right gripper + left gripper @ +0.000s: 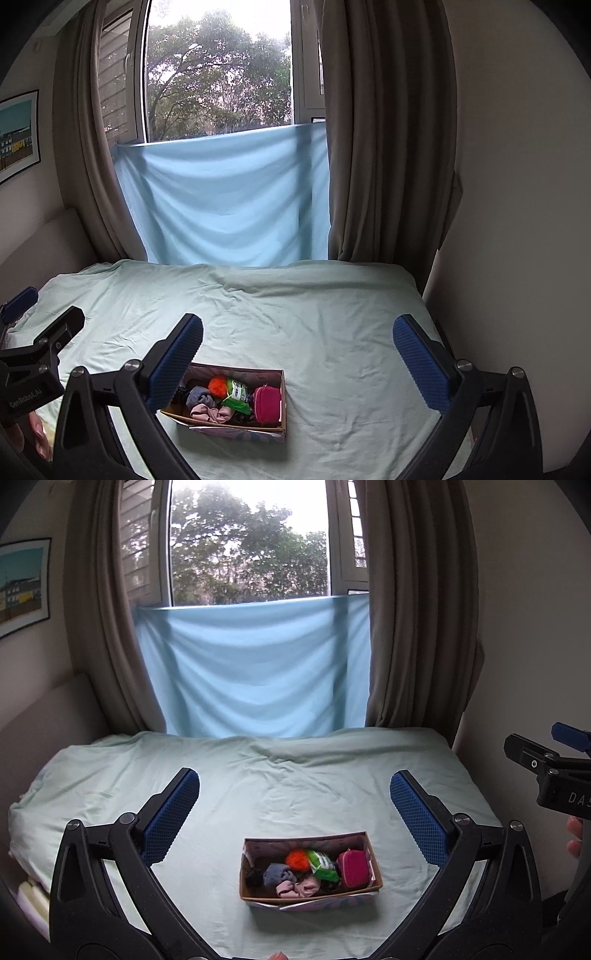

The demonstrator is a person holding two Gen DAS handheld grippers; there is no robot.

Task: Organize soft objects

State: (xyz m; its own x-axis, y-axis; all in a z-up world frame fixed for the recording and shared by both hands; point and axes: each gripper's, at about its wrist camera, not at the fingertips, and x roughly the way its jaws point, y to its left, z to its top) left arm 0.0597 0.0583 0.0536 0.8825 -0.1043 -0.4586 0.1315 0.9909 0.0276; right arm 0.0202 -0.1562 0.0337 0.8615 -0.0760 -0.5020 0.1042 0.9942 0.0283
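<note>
A small open cardboard box (373, 866) sits on the pale green bed sheet (280, 786). It holds an orange pompom (297, 859), a green packet (322, 866), a magenta pouch (353, 867), a grey-blue sock (277, 874) and pink cloth (297, 889). My left gripper (295, 808) is open and empty, held above and behind the box. In the right wrist view the box (282, 391) lies low and left, with the same pompom (217, 384), packet (236, 397) and pouch (266, 404). My right gripper (297, 352) is open and empty, to the right of the box.
A light blue cloth (255, 672) hangs over the lower window between brown curtains (417, 620). A wall (517, 221) borders the bed on the right, a padded headboard (40, 723) on the left. The other gripper shows at each view's edge.
</note>
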